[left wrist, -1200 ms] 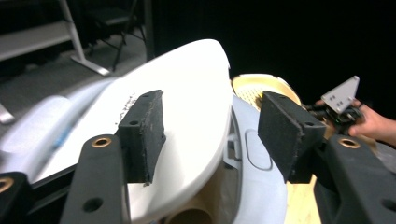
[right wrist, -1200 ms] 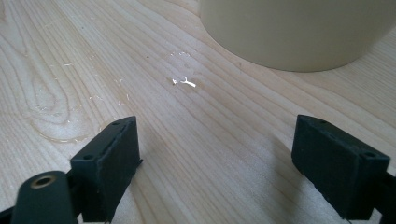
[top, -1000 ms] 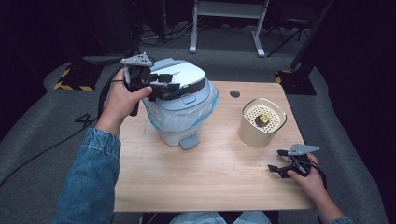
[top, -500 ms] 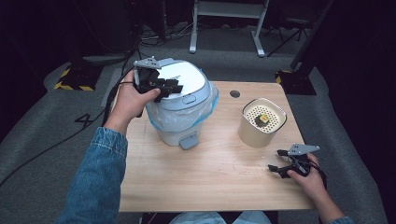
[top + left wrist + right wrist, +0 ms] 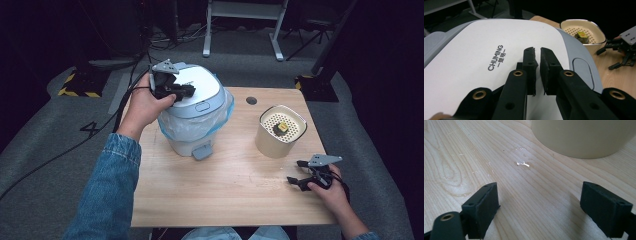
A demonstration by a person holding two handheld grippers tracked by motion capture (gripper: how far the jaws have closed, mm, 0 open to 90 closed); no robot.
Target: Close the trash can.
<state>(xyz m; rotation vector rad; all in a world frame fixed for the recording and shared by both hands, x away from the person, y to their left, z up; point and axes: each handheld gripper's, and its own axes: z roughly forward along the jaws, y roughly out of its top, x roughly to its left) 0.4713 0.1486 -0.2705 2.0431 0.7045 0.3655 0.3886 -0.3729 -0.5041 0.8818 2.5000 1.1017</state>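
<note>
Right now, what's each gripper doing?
Left gripper: jaws just closing, nearly shut, nothing between them, over the bin lid.
Right gripper: open, empty, above the table.

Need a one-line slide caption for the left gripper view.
Left gripper, jaws nearly shut with nothing between, poised over the white CHUMING bin lid; beige perforated container beyond.

The wooden table (image 5: 235, 195) bears a lidded bin (image 5: 195, 120) and beige container (image 5: 280, 131).

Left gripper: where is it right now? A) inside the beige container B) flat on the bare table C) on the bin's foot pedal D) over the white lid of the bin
D: the left gripper sits over the white lid of the bin, jaws nearly together with nothing between them, well away from the beige container.
</note>
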